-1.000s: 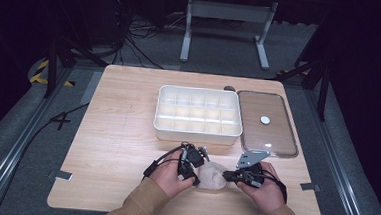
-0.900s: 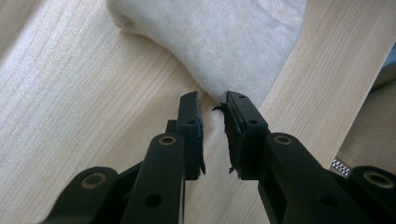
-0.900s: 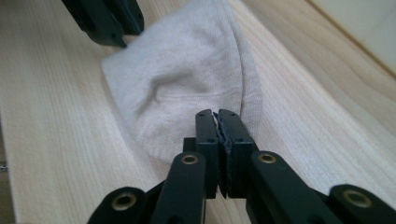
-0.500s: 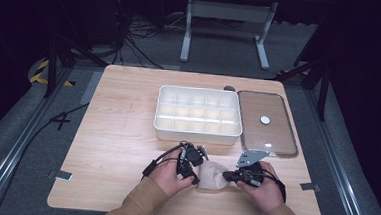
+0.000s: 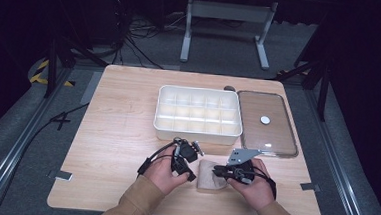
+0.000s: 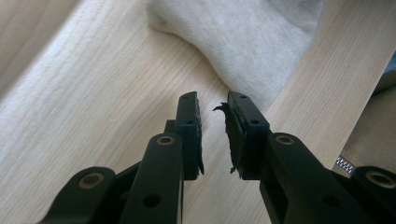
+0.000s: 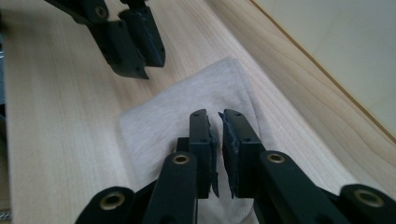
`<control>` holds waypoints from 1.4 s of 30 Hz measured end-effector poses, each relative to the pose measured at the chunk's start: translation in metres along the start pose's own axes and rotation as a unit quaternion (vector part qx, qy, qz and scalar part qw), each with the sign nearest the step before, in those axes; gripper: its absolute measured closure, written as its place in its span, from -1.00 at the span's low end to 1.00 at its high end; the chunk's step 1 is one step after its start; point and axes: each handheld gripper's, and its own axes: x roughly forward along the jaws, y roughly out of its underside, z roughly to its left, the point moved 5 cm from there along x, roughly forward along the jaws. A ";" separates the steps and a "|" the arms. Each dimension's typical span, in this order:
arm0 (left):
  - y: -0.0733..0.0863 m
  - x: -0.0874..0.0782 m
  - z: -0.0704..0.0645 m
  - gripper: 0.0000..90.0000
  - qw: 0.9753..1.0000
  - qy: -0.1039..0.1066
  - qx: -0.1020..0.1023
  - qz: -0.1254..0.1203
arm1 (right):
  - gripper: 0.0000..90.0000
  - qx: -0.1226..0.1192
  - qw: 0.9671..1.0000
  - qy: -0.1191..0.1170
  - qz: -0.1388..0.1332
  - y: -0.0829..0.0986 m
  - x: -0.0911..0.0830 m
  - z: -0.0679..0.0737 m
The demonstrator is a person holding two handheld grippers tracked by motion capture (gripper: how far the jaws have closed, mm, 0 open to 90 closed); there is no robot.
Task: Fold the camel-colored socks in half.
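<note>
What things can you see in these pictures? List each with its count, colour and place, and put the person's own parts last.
Table: one, light wood, centre.
Tray: one, white, with compartments, middle of the table.
Lid: one, clear with a brown tint, flat to the right of the tray.
Cloth: one, beige, folded, on the table's near edge between the grippers.
Frame: one, grey metal, on the floor beyond the table.
Left gripper: one, black, jaws slightly apart beside the cloth.
Right gripper: one, black, jaws slightly apart over the cloth.
Sleeves: two, tan, bottom edge.
</note>
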 end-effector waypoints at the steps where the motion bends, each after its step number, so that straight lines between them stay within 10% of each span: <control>1: 0.000 -0.001 0.001 0.67 1.000 0.000 -0.001 -0.002 | 0.82 0.003 1.000 0.001 0.004 0.001 0.002 0.000; 23: 0.002 -0.001 0.012 0.68 1.000 -0.015 0.005 -0.013 | 0.80 -0.003 1.000 0.005 0.009 0.006 0.019 -0.005; 33: 0.004 -0.001 0.014 0.65 0.999 -0.021 -0.007 -0.029 | 0.79 0.017 1.000 0.015 -0.021 0.005 -0.009 -0.004; 42: 0.004 0.004 0.012 0.69 0.999 -0.034 0.014 -0.039 | 0.80 0.024 0.999 0.017 0.020 0.019 0.001 -0.010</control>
